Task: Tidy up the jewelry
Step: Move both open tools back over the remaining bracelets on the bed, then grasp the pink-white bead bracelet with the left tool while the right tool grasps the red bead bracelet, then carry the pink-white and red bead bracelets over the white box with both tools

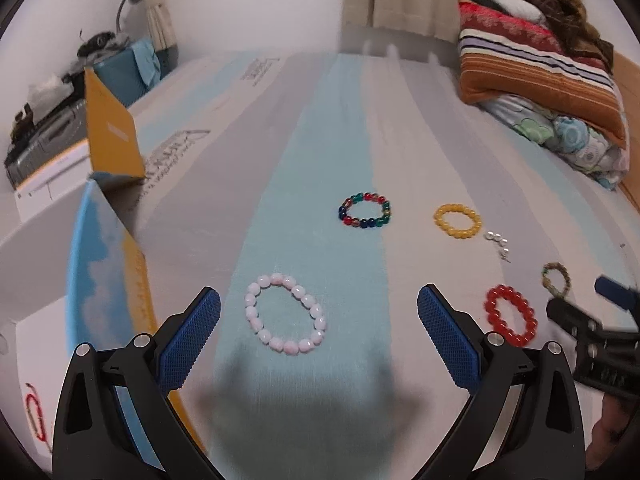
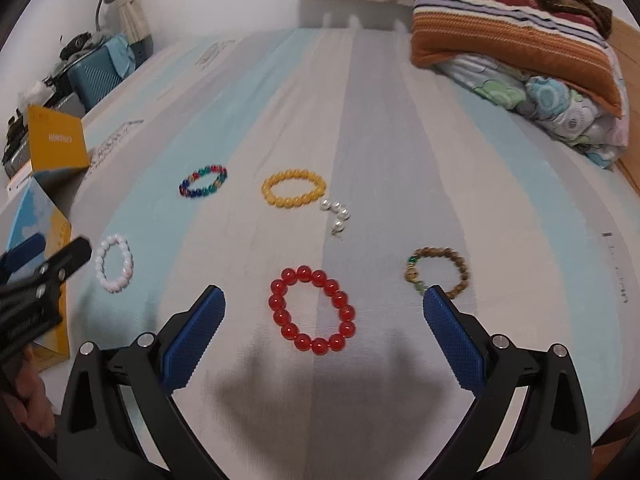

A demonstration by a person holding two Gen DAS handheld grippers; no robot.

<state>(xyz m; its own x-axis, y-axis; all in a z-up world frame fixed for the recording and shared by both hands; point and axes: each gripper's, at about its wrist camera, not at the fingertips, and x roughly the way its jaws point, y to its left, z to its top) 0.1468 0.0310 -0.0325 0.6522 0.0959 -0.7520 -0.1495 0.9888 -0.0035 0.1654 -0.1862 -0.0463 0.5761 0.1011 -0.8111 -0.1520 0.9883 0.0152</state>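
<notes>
Both claws spread wide, empty.
Left claw point(image 1: 319, 308) framing pink bead bracelet point(image 1: 285, 314); right claw point(image 2: 324, 308) framing red bead bracelet point(image 2: 312, 310) on bed point(image 2: 400, 140).

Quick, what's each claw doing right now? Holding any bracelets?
Left claw: open, holding nothing, the pink bracelet lies between its fingers.
Right claw: open, holding nothing, over the red bracelet.

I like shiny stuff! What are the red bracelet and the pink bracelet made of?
The red bracelet looks like glass or polished stone: its round beads are glossy and a bit see-through. The pink bracelet looks like milky stone or plastic: pale, cloudy beads with a soft shine. The pictures can't settle which.
</notes>
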